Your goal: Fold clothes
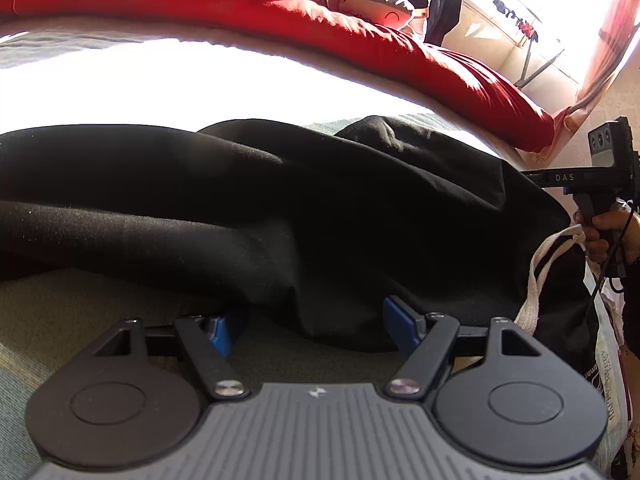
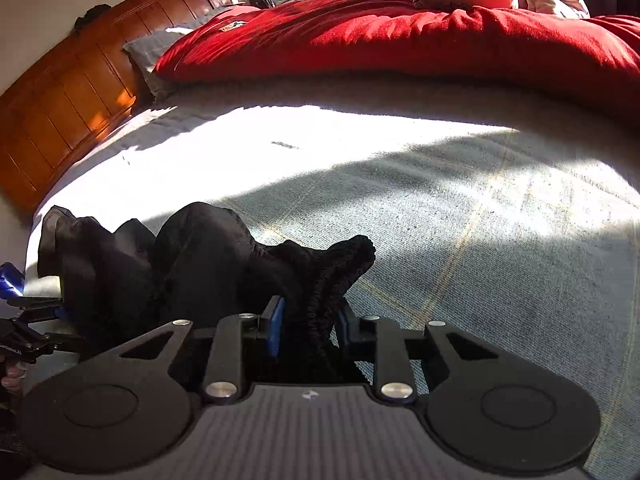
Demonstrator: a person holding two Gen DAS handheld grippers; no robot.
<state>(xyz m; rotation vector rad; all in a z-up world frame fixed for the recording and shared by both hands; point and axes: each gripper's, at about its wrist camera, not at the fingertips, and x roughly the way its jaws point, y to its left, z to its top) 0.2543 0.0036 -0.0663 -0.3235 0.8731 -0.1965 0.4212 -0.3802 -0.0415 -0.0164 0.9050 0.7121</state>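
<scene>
**Right claw has the waistband; left still to take hold**

Black trousers (image 1: 248,208) lie bunched across the grey-green bedspread (image 2: 480,220), straight ahead of both claws. Waistband end (image 2: 320,280) sits between the pads of the right claw (image 2: 308,322), which is clenched on that gathered elastic edge. White drawstring (image 1: 536,276) hangs off the cloth, just right of the left claw.

Left claw (image 1: 310,330): released, pads wide apart, a black fold lying between them at the tips but not pinched.

Judgement: the step is getting a second grip so the garment can be lifted and spread.
- Push the left claw further under the fold before closing; catch a single edge, not a wad.
- Keep the drawstring out of the pinch.
- Pull the two claws apart level to flatten.

Beyond the cloth: red duvet (image 2: 400,40), wooden headboard (image 2: 68,92) far left of the right claw.
</scene>
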